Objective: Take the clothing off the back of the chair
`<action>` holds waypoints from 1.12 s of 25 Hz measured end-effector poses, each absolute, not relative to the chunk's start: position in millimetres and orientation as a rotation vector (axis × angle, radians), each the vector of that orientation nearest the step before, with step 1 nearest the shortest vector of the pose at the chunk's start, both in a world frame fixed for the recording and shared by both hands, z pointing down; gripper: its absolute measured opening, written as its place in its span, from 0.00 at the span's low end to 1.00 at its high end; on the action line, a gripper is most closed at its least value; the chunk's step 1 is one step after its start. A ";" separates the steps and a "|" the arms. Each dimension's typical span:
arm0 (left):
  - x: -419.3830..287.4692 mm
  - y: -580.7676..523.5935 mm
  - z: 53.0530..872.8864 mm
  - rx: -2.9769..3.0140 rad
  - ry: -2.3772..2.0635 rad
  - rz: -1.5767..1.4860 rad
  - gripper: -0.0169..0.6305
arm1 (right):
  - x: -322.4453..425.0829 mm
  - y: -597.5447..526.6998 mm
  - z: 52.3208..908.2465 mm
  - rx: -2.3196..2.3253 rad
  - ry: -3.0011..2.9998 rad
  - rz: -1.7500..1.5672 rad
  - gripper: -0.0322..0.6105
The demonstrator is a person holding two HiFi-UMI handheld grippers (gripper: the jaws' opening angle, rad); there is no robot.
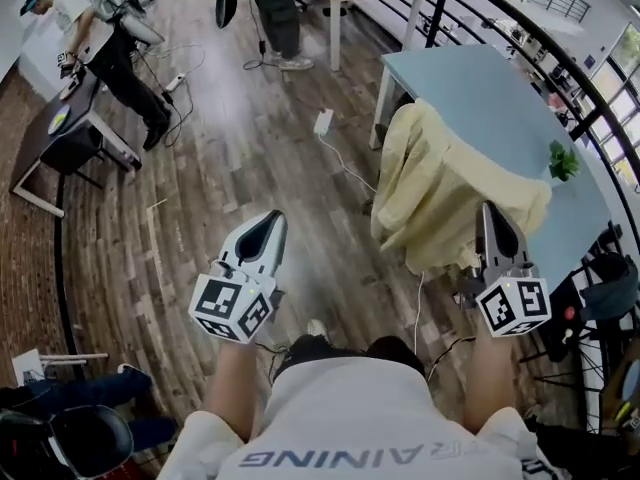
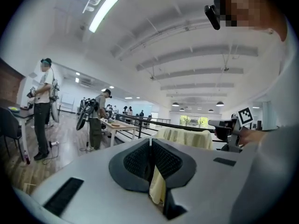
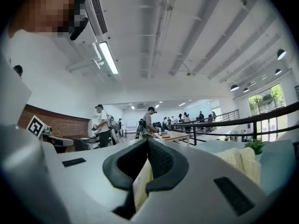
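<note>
Head view: yellow clothing (image 1: 450, 193) is seen draped just beside the blue table (image 1: 470, 78). Left hand-held gripper (image 1: 268, 223) and right hand-held gripper (image 1: 492, 213) are both pressed together, with the clothing not pinched.

Person's white shirt (image 1: 352, 420): partial print "AINING", upside down in head view. Nothing else legible.

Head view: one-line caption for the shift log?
Right gripper at the draped yellow garment by the blue table; left gripper apart, above the wood floor.
</note>
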State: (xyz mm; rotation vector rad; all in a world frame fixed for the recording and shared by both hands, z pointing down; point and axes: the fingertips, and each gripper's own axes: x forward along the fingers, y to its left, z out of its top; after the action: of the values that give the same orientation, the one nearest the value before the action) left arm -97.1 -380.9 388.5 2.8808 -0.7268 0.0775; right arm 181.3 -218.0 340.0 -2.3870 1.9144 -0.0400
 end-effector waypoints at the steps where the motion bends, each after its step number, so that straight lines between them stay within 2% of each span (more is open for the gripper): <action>1: -90.9 -387.9 390.2 2.889 -0.688 0.083 0.09 | 186.4 -216.1 338.5 -2.417 1.871 -0.036 0.09; 13: 50.6 -392.5 388.4 2.956 -0.302 0.130 0.09 | 277.7 -149.2 340.0 -2.624 1.503 -0.044 0.09; 21: 140.2 -386.4 376.1 2.987 -0.287 0.126 0.09 | 368.2 -119.3 348.3 -2.622 1.402 -0.055 0.09; 28: 179.9 -406.9 382.2 2.950 -0.390 0.160 0.09 | 426.3 -106.1 375.9 -2.613 1.365 -0.137 0.09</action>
State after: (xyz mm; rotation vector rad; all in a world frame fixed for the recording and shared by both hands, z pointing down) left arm 179.9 -406.9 382.2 2.9505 -0.3898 0.1605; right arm 426.3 -106.1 375.9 -2.6132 1.3654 -0.1366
